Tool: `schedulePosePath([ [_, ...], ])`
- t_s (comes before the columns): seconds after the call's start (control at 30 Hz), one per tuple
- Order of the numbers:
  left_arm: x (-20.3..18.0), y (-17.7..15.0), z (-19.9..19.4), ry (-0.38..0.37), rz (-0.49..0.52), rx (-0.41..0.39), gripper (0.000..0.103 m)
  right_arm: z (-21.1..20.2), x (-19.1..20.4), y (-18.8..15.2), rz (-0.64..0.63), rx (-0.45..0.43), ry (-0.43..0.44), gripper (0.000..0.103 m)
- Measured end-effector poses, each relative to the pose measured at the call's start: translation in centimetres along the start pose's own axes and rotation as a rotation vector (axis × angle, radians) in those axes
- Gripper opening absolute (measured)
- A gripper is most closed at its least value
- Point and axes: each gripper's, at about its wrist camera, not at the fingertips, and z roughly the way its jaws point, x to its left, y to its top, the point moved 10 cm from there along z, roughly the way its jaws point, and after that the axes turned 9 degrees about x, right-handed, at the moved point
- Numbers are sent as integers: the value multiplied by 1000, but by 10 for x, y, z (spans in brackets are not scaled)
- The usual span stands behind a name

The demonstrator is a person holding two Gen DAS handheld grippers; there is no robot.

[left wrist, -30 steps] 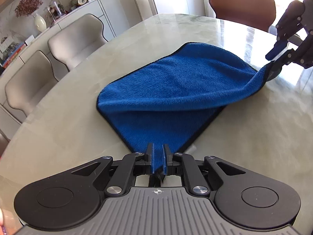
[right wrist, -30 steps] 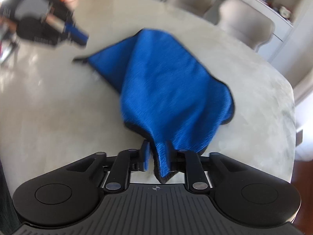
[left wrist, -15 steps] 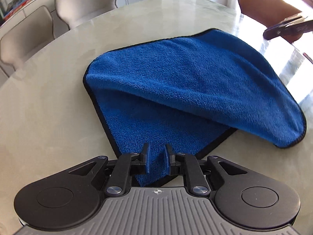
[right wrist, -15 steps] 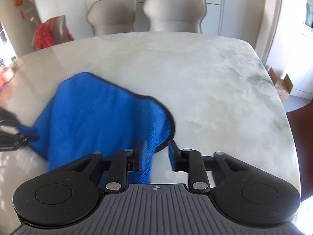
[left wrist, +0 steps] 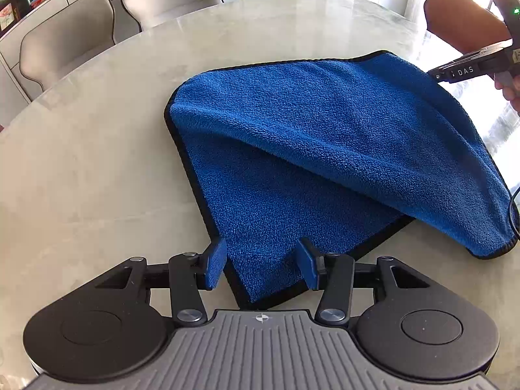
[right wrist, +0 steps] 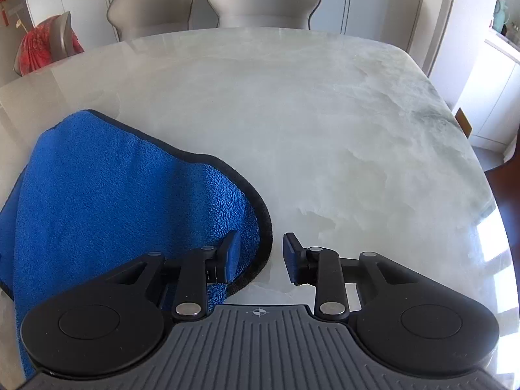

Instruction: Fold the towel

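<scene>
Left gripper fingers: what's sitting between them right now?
In the left wrist view, the near corner of the blue towel lies on the table between the open left gripper fingers, ungripped.

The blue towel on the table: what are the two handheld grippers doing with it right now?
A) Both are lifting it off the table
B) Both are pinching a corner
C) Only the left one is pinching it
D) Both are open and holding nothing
D: the left gripper and right gripper both stand open with a clear gap, and the blue towel lies loosely folded on the table.
</scene>
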Motion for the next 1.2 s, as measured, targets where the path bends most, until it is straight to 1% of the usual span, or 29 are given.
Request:
schedulePosePath([
  [0.07,2,0,1,3,1,0,55,-1,0,0,14,-4,22,31],
  [0.1,2,0,1,3,-1,1,57,-1,0,0,26,-4,48,22],
  [0.13,3,0,2,4,-3,2,59,-1,0,0,38,-1,76,9],
  [0.2,5,0,3,5,-6,5,59,0,4,3,42,10,107,8],
  [0.27,3,1,3,12,7,6,59,-2,7,5,-34,10,48,8],
  [0.3,1,1,3,15,14,7,59,-3,7,9,-96,6,-17,8],
  [0.33,0,1,3,21,25,8,59,-4,4,16,-176,-1,-108,8],
  [0.4,-2,0,2,29,39,10,59,-7,-1,29,-221,-5,-157,8],
  [0.5,-1,0,3,30,32,18,59,-5,-9,50,-252,2,-180,8],
  [0.57,-1,0,4,32,30,22,59,2,-13,60,-303,18,-230,8],
  [0.63,-2,-2,3,35,30,26,59,7,-14,68,-328,20,-253,8],
  [0.77,-6,-10,1,32,46,40,59,12,-19,87,-358,-6,-327,7],
  [0.83,-6,-14,-1,30,54,44,59,13,-22,93,-358,-19,-341,8],
  [0.87,-6,-16,-1,29,57,46,59,14,-23,96,-357,-26,-348,8],
  [0.93,-6,-20,-3,27,64,51,59,17,-23,93,-360,15,-340,9],
  [0.97,-6,-22,-4,27,68,53,59,17,-22,92,-363,20,-340,11],
  [1.0,-6,-24,-4,26,72,55,59,12,-21,89,-373,19,-347,15],
  [1.03,-6,-26,-5,25,75,57,59,3,-18,86,-382,-3,-357,26],
  [1.1,-8,-29,-5,22,92,62,59,-14,-13,79,-378,-44,-354,39],
  [1.13,-9,-31,-6,19,98,66,59,-26,-9,69,-362,-55,-331,39],
  [1.17,-11,-35,-7,-1,105,77,62,-34,-5,57,-346,-44,-289,40],
  [1.2,-14,-39,-7,-22,113,89,62,-39,1,48,-335,-33,-250,40],
])
